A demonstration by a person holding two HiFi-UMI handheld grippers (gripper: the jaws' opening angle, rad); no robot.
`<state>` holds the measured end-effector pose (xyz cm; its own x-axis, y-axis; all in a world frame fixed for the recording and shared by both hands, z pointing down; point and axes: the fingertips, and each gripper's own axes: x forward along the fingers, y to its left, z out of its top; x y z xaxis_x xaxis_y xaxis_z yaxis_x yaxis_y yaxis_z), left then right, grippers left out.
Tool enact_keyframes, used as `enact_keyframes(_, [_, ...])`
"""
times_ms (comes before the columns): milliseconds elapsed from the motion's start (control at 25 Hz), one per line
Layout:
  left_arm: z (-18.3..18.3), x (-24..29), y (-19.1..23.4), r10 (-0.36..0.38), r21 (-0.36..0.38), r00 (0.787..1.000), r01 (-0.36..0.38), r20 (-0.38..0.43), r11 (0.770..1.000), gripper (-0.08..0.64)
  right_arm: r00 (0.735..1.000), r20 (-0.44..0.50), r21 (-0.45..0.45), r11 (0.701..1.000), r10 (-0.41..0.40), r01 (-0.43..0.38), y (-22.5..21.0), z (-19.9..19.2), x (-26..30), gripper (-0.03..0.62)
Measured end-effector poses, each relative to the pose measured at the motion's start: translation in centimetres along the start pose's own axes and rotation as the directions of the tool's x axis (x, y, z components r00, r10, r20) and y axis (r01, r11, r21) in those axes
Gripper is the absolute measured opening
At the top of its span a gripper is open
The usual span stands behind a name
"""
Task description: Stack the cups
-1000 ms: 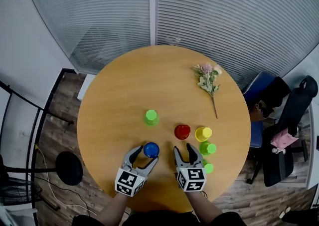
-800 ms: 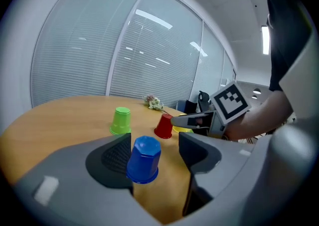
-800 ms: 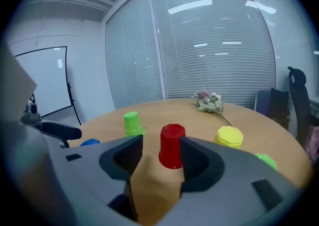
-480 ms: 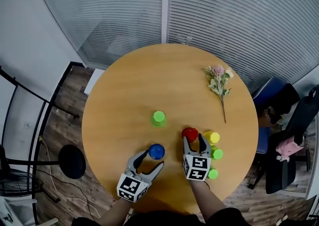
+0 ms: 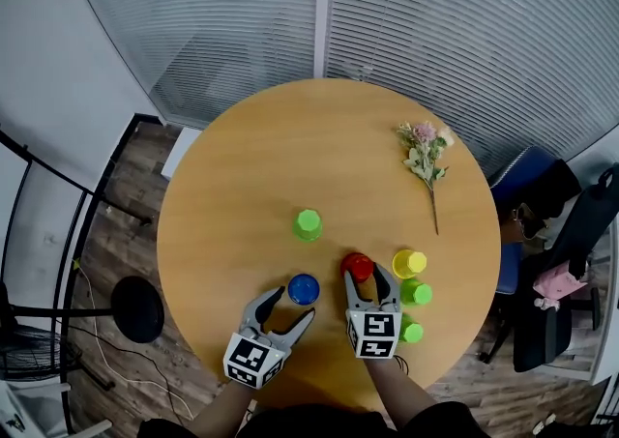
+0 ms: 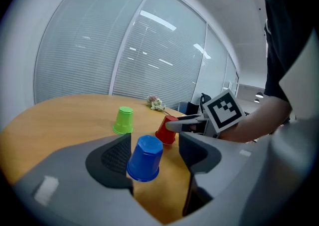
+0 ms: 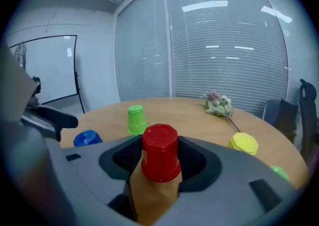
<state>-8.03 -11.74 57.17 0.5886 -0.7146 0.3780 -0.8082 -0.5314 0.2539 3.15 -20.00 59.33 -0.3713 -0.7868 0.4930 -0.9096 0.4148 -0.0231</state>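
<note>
Several cups stand upside down on the round wooden table (image 5: 280,151). My right gripper (image 5: 366,277) is open with the red cup (image 5: 357,266) (image 7: 160,152) standing on the table between its pads, which sit very close to its sides. My left gripper (image 5: 292,304) is open just behind the blue cup (image 5: 304,288) (image 6: 145,157), whose near side lies between the fingertips. A green cup (image 5: 308,224) (image 6: 123,120) stands alone farther out. The yellow cup (image 5: 409,262) (image 7: 244,142) is just right of the red one.
Two more green cups (image 5: 416,292) (image 5: 411,333) stand near the table's right front edge, beside my right gripper. A sprig of dried flowers (image 5: 423,151) lies at the far right. Office chairs (image 5: 556,233) stand past the right edge, window blinds behind.
My right gripper has moved forward so that its jaws now flank the red cup. My left gripper has drawn back a little from the blue cup.
</note>
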Motion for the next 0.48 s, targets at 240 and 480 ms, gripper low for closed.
enact_keyframes(240, [-0.2,-0.2,-0.3,-0.011,0.004,1.0,0.011,-0.007,1.0,0.284,0.998,-0.014,-0.023,0.998,0.064,-0.065,3.5,-1.6,-1.9,0.221])
enact_keyframes(480, [-0.8,-1.0,-0.4,-0.006,-0.004,1.0,0.006,-0.013,1.0,0.284,0.995,-0.035,-0.037,0.995,0.091,-0.092,4.9,-2.9,-2.4,0.221])
